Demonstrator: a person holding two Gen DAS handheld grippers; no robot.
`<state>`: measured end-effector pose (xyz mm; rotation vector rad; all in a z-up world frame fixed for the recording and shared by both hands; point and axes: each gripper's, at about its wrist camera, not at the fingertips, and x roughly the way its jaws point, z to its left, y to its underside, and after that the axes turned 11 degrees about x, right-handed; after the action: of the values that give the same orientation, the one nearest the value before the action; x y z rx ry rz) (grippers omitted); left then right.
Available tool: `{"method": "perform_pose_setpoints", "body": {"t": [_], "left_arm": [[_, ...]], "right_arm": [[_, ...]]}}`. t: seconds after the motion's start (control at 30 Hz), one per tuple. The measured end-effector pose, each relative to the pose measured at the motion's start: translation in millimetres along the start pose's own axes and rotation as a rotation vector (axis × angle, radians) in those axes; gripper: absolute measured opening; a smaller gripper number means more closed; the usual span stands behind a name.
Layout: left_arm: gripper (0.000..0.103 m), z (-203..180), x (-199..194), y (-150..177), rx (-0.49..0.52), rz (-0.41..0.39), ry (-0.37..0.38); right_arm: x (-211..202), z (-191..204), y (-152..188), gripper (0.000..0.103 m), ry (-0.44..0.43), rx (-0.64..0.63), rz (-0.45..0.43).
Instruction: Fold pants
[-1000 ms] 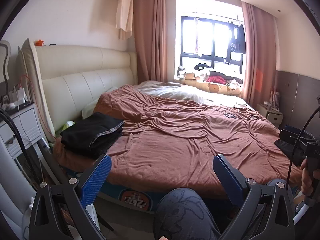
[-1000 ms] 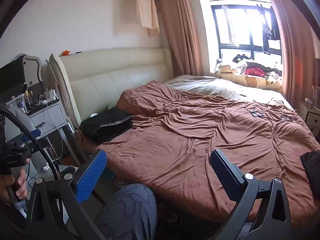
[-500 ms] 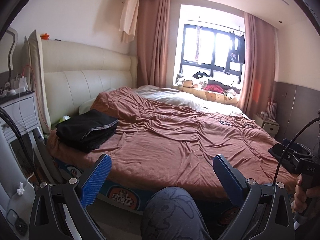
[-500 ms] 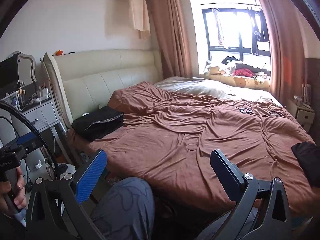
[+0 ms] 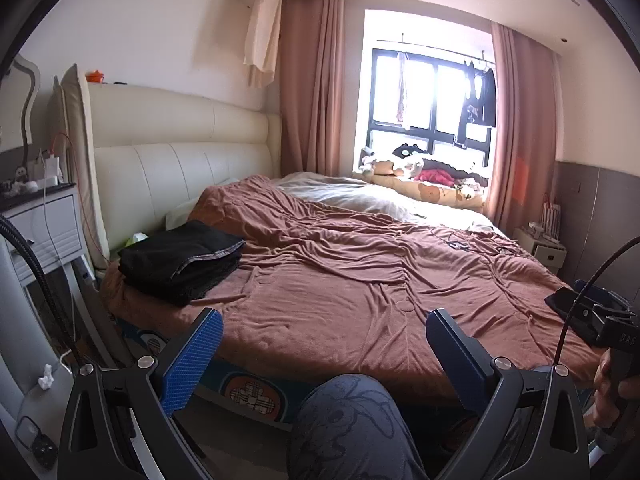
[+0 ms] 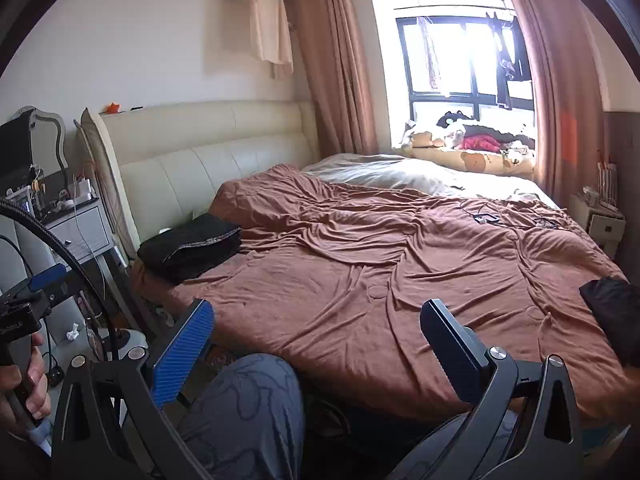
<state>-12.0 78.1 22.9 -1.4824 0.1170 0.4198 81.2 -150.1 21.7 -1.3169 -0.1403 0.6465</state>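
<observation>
Left gripper point(image 5: 324, 354) spread wide, nothing between its fingers, held low before the near edge of the bed point(image 5: 344, 312). Right gripper point(image 6: 316, 342) likewise wide open and empty, also low and short of the mattress.

Folded black pants point(image 5: 182, 262) stacked on the brown blanket point(image 5: 360, 280) well ahead and to the left of the left gripper, near the cream headboard point(image 5: 180, 156); from the right wrist view, same stack point(image 6: 192, 246) farther left and ahead of the right gripper. Neither gripper touching it.

A second dark piece of fabric point(image 6: 612, 312) at the bed's edge, just right of the right gripper; too cropped to tell what garment, possibly more pants.

A knee in grey patterned cloth point(image 5: 352, 424) directly beneath and between the left gripper's fingers. A hand point(image 6: 24, 392) on a handle far left of the right gripper; another hand point(image 5: 612, 392) far right of the left one.

White nightstand point(image 5: 44, 232) off to the far left, window point(image 5: 432, 108) far ahead.
</observation>
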Motion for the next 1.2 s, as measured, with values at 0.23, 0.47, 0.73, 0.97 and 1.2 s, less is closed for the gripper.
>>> {"method": "perform_pose_setpoints", "body": {"t": [0.23,0.47,0.73,0.97,1.2], "left_arm": [[0.102,1.5,2.1,1.7,-0.012,0.01,0.016],[0.102,1.1,4.0,2.8,-0.013,0.019,0.021],[0.102,1.0,3.3,2.5,-0.006,0.018,0.017],[0.102,3.9,1.2,2.8,-0.017,0.017,0.012],[0.102,3.9,2.8,3.7,-0.02,0.023,0.027]], "right_arm": [[-0.4,-3.7,1.3,0.103,-0.007,0.004,-0.002],[-3.3,-5.0,0.8,0.103,-0.02,0.009,-0.002],[-3.3,-4.6,0.3,0.103,-0.022,0.001,0.001],[-2.5,-5.1,-0.4,0.103,-0.02,-0.001,0.003],[-2.8,-5.2,-1.2,0.103,-0.023,-0.001,0.003]]}}
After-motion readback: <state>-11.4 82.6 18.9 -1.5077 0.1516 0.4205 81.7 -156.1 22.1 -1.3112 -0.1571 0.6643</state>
